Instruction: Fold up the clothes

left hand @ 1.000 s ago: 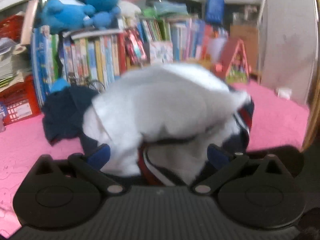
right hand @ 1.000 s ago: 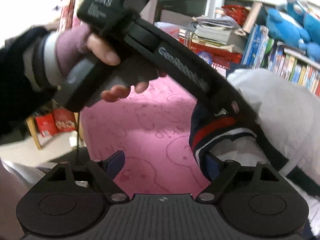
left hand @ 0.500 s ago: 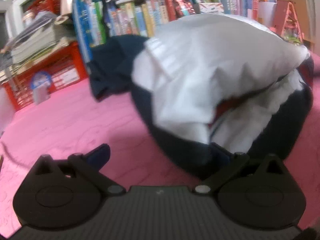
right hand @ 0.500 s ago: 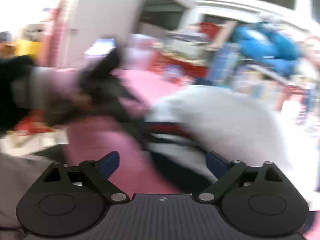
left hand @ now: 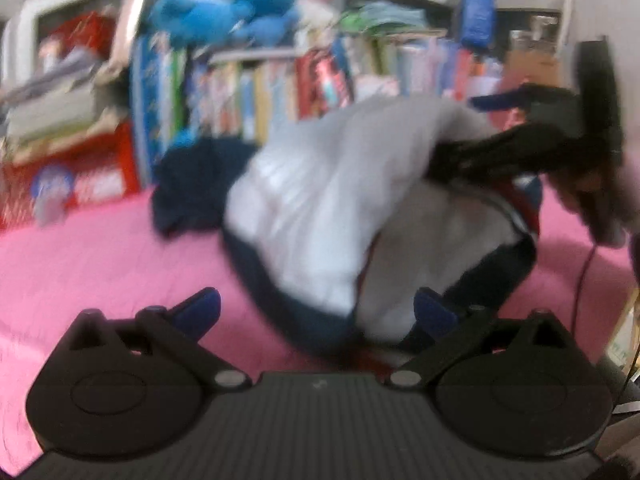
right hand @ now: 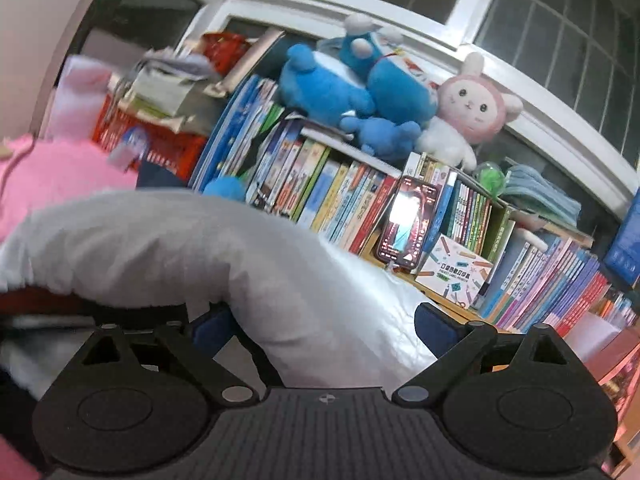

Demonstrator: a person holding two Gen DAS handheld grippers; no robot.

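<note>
While my left claw [left hand: 316,310] is hanging low over the pink bedspread [left hand: 92,256], its two blue-tipped fingers [left hand: 200,306] are standing wide apart and gripping nothing. Straight ahead of it, a bundled garment [left hand: 320,208] is lying on the spread: pale grey-white cloth on top, dark navy along the lower edge, a red and white striped band showing on the side toward my right claw. The near navy edge is sitting between the left claw's fingertips without being pinched. The left view is blurring, so fine detail is not readable.

Beyond the garment and to the left, a second dark navy piece of clothing [left hand: 192,184] is lying crumpled near the books [left hand: 256,96].

My right claw [right hand: 320,322] is pushing in against the garment [right hand: 248,264] from the other side; in the left view it [left hand: 496,102] is showing at upper right, fingers spread, one above the white fold. From its own camera the white cloth is bulging up between the open fingers, and they are not clamping it.

Past both claws, a row of books [right hand: 352,196] is running along the shelf, blue plush toys [right hand: 340,88] and a pink rabbit plush [right hand: 468,112] sitting on top. A lit phone [right hand: 404,224] is propped against the books, right of centre. A red basket [left hand: 80,176] is standing far left.
</note>
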